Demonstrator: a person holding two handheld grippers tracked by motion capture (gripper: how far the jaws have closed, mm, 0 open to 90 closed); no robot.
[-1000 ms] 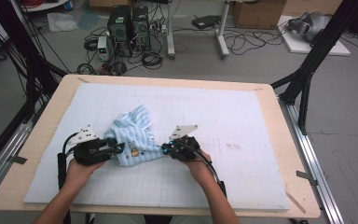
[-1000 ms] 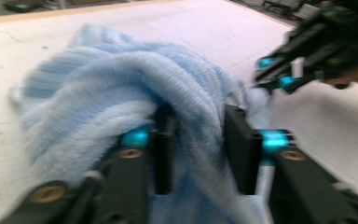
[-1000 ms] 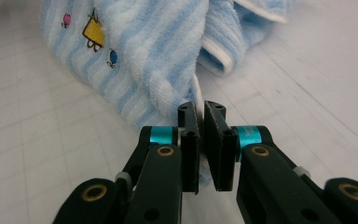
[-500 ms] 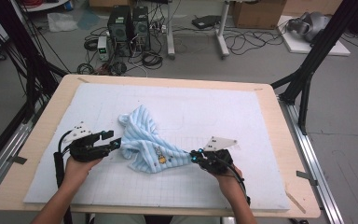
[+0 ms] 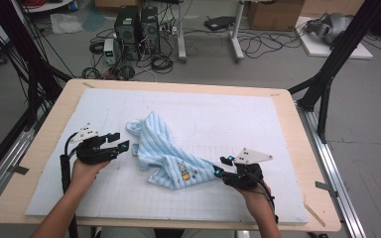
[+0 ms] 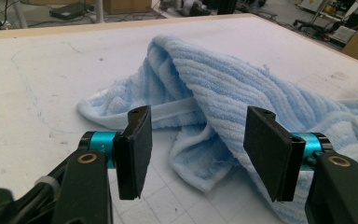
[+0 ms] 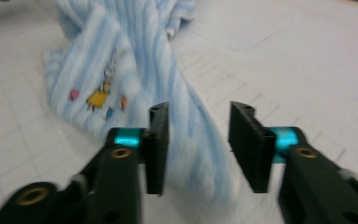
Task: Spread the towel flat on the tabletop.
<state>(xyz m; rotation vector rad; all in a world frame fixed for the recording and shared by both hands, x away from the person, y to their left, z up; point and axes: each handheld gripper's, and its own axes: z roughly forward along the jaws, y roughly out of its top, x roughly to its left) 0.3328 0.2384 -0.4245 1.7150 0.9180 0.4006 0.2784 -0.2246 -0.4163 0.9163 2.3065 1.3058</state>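
A light blue striped towel with a small cartoon patch lies rumpled on the white grid mat, drawn out toward the right. My left gripper sits just left of the towel. Its jaws have just been opening, and the towel's folded edge lies low between them with the pads clear of it. My right gripper is at the towel's right-hand tip. Its jaws have just been opening too; the tip lies between them, loose. The patch shows beyond the right gripper.
The white mat covers most of a wooden table. Black frame legs stand at both sides. Computers and cables lie on the floor beyond the far edge.
The right gripper has pulled the towel's corner to the right, stretching the cloth out, and then opened. The left gripper has opened and now stands slightly clear of the towel's left edge.
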